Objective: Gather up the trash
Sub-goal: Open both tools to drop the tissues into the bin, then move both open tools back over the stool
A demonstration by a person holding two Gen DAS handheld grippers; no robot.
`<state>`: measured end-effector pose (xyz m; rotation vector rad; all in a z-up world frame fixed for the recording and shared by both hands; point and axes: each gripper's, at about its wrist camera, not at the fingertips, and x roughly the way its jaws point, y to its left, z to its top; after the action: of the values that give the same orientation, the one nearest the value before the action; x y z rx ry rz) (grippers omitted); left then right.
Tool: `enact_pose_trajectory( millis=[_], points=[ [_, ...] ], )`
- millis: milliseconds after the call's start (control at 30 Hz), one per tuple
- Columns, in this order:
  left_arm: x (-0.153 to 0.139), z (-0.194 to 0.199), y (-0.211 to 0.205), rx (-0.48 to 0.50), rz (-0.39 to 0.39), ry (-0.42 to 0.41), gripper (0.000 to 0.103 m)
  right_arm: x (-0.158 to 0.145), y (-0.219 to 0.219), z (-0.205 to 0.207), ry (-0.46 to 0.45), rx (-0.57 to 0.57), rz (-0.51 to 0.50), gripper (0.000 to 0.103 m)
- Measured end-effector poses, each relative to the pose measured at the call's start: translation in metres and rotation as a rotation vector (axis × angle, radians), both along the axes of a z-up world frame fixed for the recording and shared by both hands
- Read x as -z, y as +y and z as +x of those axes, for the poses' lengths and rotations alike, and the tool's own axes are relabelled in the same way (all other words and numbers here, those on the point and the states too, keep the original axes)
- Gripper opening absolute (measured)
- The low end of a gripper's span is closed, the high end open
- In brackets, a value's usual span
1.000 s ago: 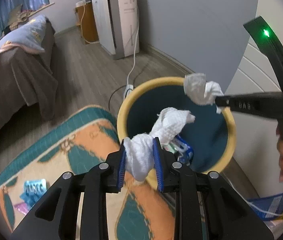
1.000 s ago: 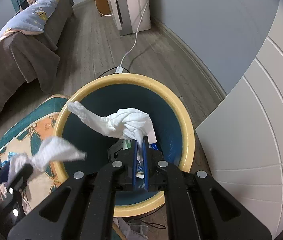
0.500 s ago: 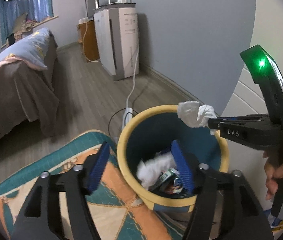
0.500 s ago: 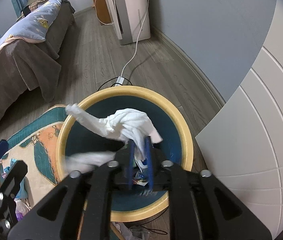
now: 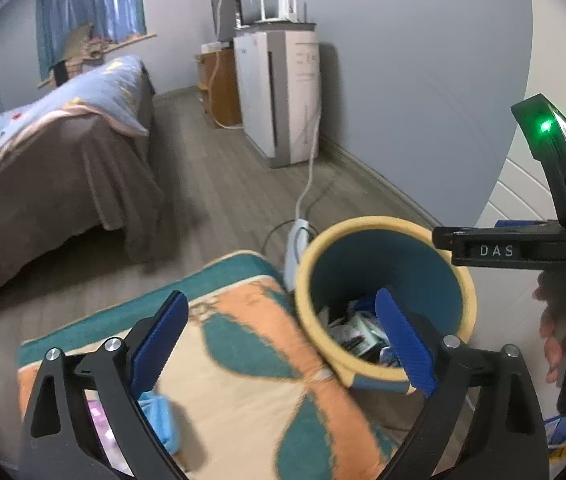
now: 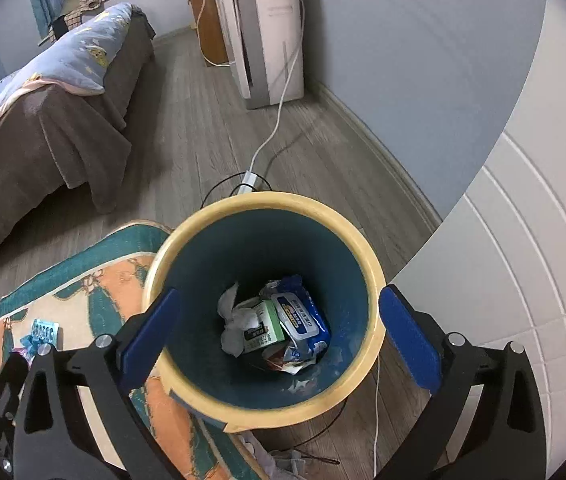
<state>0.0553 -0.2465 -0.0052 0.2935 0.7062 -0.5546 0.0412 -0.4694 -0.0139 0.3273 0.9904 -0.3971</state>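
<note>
Now both tissues lie in the bin (image 6: 263, 408), directly below the right hand-held gripper (image 6: 279, 336), whose jaws are opening with nothing between them; a crumpled tissue (image 6: 237, 326) rests on the packets inside. Ahead-right of the left hand-held gripper (image 5: 283, 344), likewise opening and unladen, stands the same bin. A second earlier each clamped a tissue over the rim. More wrappers (image 6: 43, 332) remain on the rug (image 5: 243, 360).

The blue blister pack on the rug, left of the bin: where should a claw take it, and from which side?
Judging by the right wrist view, the blue blister pack lies flat on the patterned rug. Likely best: come from above and pinch across its short sides, since its top face offers no hold. Crumpled wrappers touch its lower edge, so take the upper half.
</note>
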Motion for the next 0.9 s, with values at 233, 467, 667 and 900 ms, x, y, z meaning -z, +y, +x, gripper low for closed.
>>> enact_pose_trajectory(
  millis=[233,467,667,900],
  points=[
    [-0.028,-0.020,0.058,-0.063,-0.013,-0.023,0.096,-0.019,0.040,-0.007,-0.020,-0.052,-0.004,0.097],
    [-0.037,-0.040,0.132,-0.215,0.026,-0.048,0.097,-0.033,0.083,-0.014,-0.041,-0.089,0.058,0.097],
    [-0.035,-0.047,0.188,-0.322,0.009,-0.002,0.097,-0.041,0.135,-0.014,-0.047,-0.168,0.051,0.097],
    [-0.029,-0.058,0.231,-0.396,0.028,-0.007,0.097,-0.038,0.185,-0.012,-0.027,-0.260,0.023,0.097]
  ],
)
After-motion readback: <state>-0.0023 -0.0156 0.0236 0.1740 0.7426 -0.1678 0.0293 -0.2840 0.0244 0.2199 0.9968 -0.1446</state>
